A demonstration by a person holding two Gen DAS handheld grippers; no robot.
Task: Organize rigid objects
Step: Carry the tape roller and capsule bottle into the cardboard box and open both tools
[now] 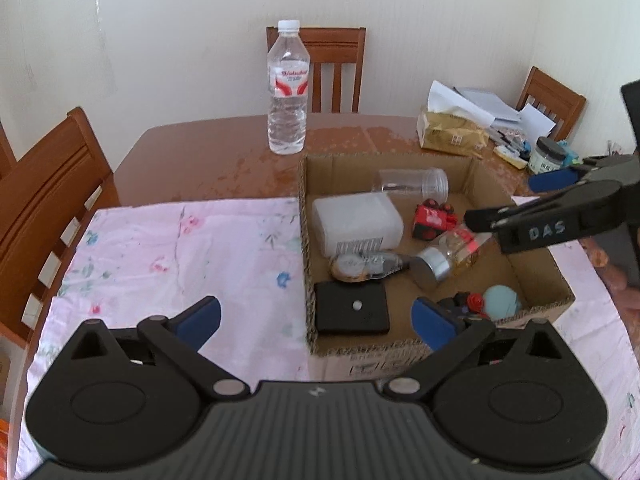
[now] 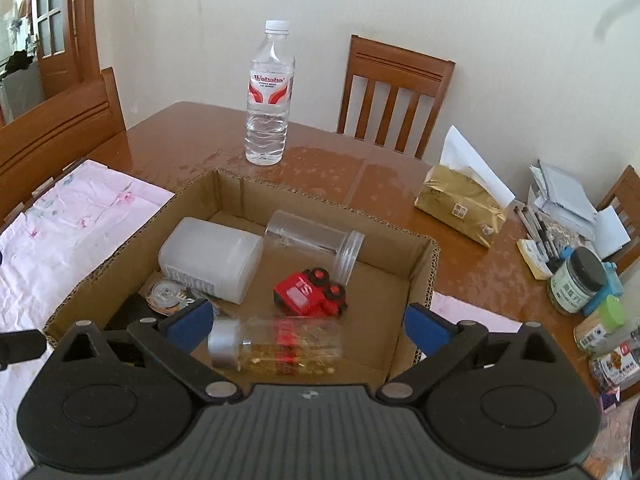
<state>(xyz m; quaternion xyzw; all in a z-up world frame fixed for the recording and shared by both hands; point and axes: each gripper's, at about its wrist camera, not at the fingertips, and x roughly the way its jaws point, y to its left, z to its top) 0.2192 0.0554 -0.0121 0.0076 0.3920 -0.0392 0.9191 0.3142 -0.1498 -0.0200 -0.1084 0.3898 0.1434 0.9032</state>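
left gripper [image 1: 318, 322]: fingers spread wide, nothing between the blue pads. it hangs over the near left corner of the cardboard box [image 1: 478, 168]; its left finger [image 1: 200, 320] is above the pink cloth [image 1: 160, 248], its right finger over the box's near wall. just ahead, between the fingers, lies a black case [image 1: 352, 314]. beyond the right finger sit a pale blue ball [image 1: 502, 300] and a small dark toy with a red knob [image 1: 466, 302].

right gripper [image 2: 306, 328]: fingers likewise wide apart, gripping nothing. a clear bottle with a silver cap [image 2: 276, 346] lies on its side on the box floor between the pads and below them; no pad presses on it. ahead of the fingers lie a red toy car [image 2: 310, 292], an empty clear jar [image 2: 316, 240] on its side, and a white plastic tub [image 2: 212, 258]. near the left finger a round tin [image 2: 164, 292] lies flat.

outside the box, beyond both grippers, a water bottle [image 2: 268, 96] stands upright on the wooden table [image 2: 380, 176]. a gold tissue pack [image 2: 460, 208] lies off to the right.
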